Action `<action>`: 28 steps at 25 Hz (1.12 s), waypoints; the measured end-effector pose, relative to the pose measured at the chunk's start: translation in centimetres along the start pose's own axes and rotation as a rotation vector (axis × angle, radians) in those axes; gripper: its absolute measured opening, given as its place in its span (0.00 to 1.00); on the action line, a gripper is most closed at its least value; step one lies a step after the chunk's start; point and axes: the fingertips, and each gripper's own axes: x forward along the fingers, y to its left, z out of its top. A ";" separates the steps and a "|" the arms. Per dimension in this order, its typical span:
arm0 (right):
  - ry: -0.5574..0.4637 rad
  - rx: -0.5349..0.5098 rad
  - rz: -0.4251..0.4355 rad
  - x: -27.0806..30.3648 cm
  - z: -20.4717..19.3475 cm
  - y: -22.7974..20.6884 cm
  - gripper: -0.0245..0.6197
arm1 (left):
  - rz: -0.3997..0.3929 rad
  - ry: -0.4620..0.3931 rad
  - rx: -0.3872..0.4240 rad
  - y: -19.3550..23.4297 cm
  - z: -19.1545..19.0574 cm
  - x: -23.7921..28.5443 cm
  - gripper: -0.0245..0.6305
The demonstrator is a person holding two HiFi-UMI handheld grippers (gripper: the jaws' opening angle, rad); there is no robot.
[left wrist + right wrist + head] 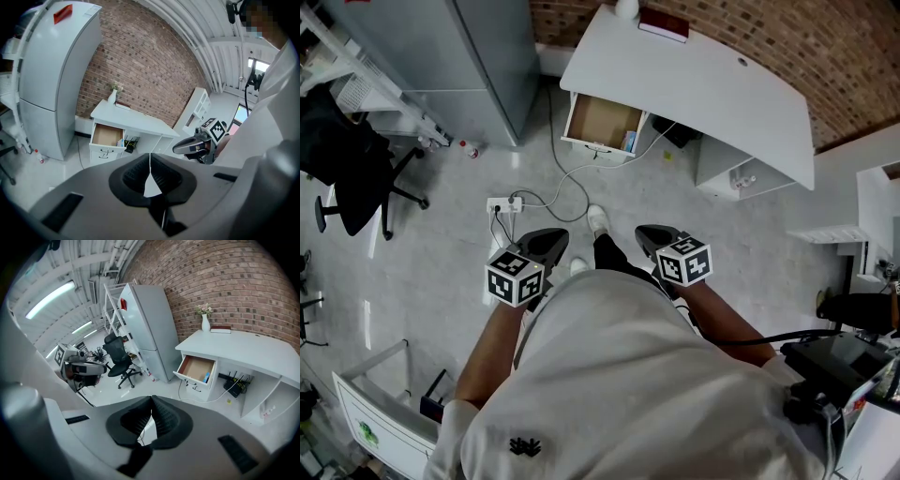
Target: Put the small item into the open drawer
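The white desk (694, 75) has one drawer (602, 122) pulled open, showing a brown bottom. A small blue item (628, 141) stands inside it against the right wall, also visible as the blue item (206, 377) in the right gripper view. I stand a few steps back from the desk. My left gripper (546, 242) and right gripper (653, 236) are held side by side in front of my body, pointing toward the desk. The left gripper (150, 161) has its pads together with nothing between them. The right gripper (151, 408) is likewise shut and empty.
A vase (626, 9) and a dark red book (664, 25) sit on the desk top. A tall grey cabinet (459, 56) stands left of the desk, and a black office chair (347, 169) further left. A power strip (508, 203) and cables lie on the floor between me and the drawer.
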 end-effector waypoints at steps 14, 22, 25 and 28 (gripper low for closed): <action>0.005 -0.007 0.011 -0.5 -1.2 0.3 0.08 | 0.015 0.006 -0.002 -0.8 -0.9 -0.3 0.08; -0.004 -0.003 0.006 -0.9 -1.7 0.5 0.08 | 0.000 0.013 0.005 -1.3 -1.3 0.0 0.08; -0.004 0.005 -0.002 -1.2 -2.0 0.1 0.08 | -0.010 0.015 0.007 -1.4 -1.4 0.5 0.08; -0.002 0.022 -0.006 -1.5 -2.4 -0.1 0.08 | -0.019 0.029 0.006 -1.6 -1.6 1.0 0.08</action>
